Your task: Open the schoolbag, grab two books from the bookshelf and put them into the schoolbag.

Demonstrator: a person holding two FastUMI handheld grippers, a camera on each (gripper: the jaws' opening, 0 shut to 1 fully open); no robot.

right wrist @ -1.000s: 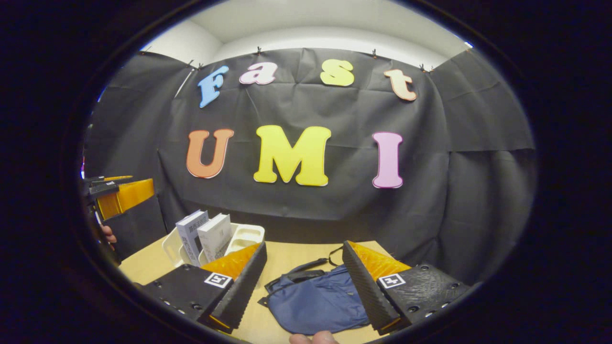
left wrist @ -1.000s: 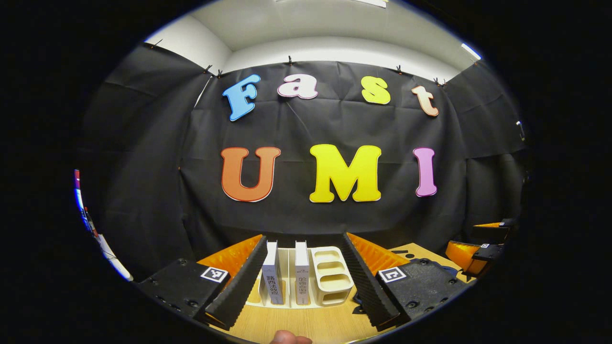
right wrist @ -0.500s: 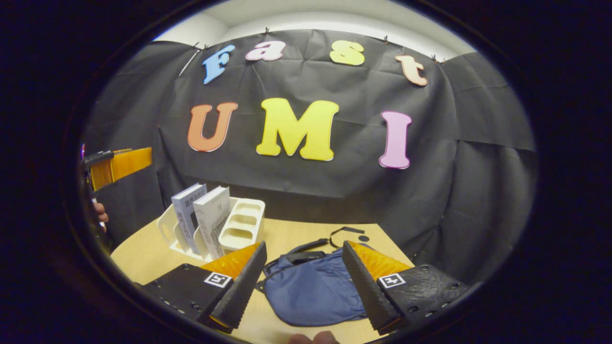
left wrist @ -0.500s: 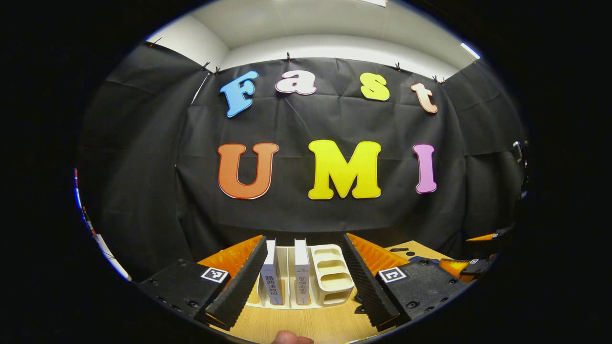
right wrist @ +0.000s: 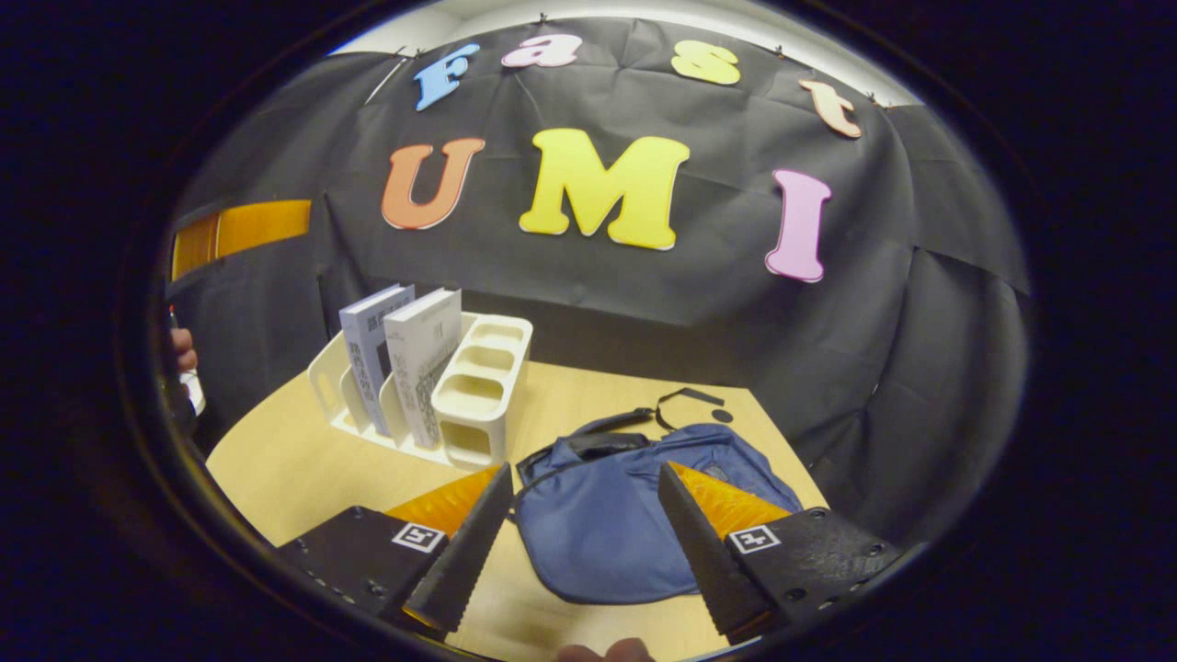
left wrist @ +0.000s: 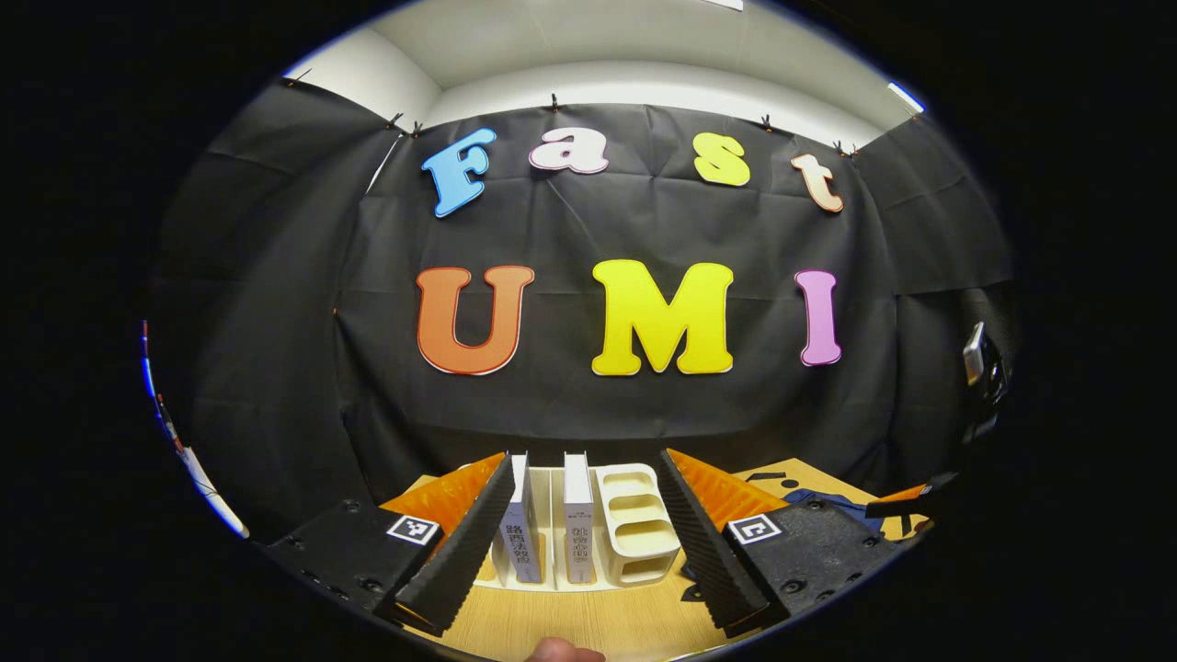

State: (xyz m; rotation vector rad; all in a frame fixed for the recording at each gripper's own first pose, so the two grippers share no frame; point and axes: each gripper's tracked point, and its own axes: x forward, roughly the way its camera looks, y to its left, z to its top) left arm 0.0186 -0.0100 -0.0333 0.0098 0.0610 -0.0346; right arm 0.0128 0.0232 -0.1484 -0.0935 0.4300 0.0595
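Our right hand-held gripper [right wrist: 579, 542] has dipped over the schoolbag [right wrist: 625, 515], released, books [right wrist: 405, 359] at ten o'clock, left hand-held gripper [left wrist: 584, 529] released facing bookshelf [left wrist: 630, 524] on desk [right wrist: 294, 460].

Screwed, square-tagged hand-held gripper [left wrist: 583, 529] bodies

Staged recording booth, black cloth wall [left wrist: 276, 368] pinned up, wooden table [right wrist: 294, 469], white ceiling [left wrist: 598, 41]
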